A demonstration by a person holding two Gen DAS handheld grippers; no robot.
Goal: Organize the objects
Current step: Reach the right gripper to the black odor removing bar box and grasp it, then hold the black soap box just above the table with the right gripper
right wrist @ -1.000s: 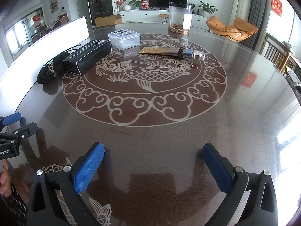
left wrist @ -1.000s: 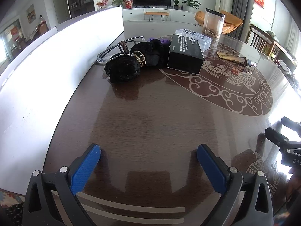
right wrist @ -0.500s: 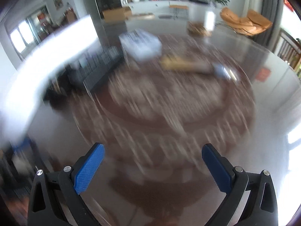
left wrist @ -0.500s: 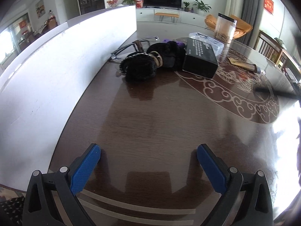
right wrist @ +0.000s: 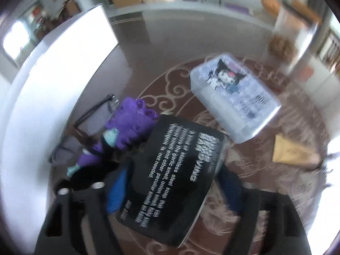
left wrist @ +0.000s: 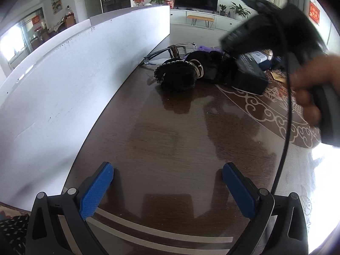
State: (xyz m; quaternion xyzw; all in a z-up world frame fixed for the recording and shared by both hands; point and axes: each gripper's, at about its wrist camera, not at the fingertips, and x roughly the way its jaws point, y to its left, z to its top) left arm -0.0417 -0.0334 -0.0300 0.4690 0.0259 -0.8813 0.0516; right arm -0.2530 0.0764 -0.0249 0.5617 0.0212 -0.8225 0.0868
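Note:
A black box with white print [right wrist: 176,180] lies on the dark round table [left wrist: 170,138], next to a purple toy [right wrist: 131,119] and black furry items with bracelets [left wrist: 176,76]. My right gripper [right wrist: 173,182] points down over the box and its jaws are closing, with the box between the blue pads [right wrist: 116,191], which lie against its long sides. In the left wrist view the same box [left wrist: 250,76] is partly hidden by the right tool, held by a hand [left wrist: 308,80]. My left gripper [left wrist: 167,170] hovers open over bare table, holding nothing.
A tall white board [left wrist: 74,74] runs along the table's left side. Glasses [left wrist: 167,52] lie behind the furry items. A clear plastic box with a cartoon label [right wrist: 231,97], a tan packet [right wrist: 291,150] and a transparent jar [right wrist: 297,42] sit farther out.
My right gripper swept left across the table to the black box and its jaws narrowed around it. In the left view the right tool and hand came in at upper right. The left gripper barely shifted.

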